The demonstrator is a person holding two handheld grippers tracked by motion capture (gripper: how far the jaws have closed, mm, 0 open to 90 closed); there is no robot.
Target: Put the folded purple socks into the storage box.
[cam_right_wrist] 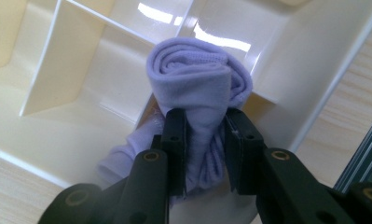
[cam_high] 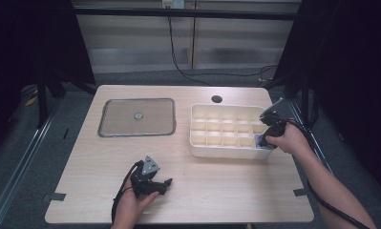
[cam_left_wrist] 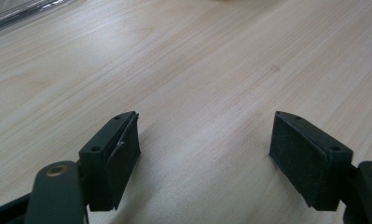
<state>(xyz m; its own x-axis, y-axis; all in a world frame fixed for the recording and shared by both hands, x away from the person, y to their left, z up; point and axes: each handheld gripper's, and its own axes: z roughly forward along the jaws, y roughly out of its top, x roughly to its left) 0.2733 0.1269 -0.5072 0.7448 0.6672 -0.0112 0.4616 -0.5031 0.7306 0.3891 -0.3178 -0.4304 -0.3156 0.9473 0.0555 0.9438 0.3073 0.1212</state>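
Note:
A rolled pale lilac cloth (cam_right_wrist: 200,88) is pinched between the jaws of my right gripper (cam_right_wrist: 205,154), which is shut on it. The roll hangs over a compartment at the right near corner of a cream divided organiser box (cam_right_wrist: 81,88). In the high view the right gripper (cam_high: 266,138) sits at that box's (cam_high: 212,149) right end, with a bit of lilac cloth (cam_high: 260,141) showing under the hand. My left gripper (cam_high: 155,185) rests on the wooden table (cam_high: 212,183) near the front edge, open with nothing between its pads (cam_left_wrist: 123,158).
A flat grey square lid or tray (cam_high: 137,117) lies at the back left of the table. A round cable hole (cam_high: 216,99) sits behind the box. Dark frame posts stand at both sides, and a cable trails from each gripper.

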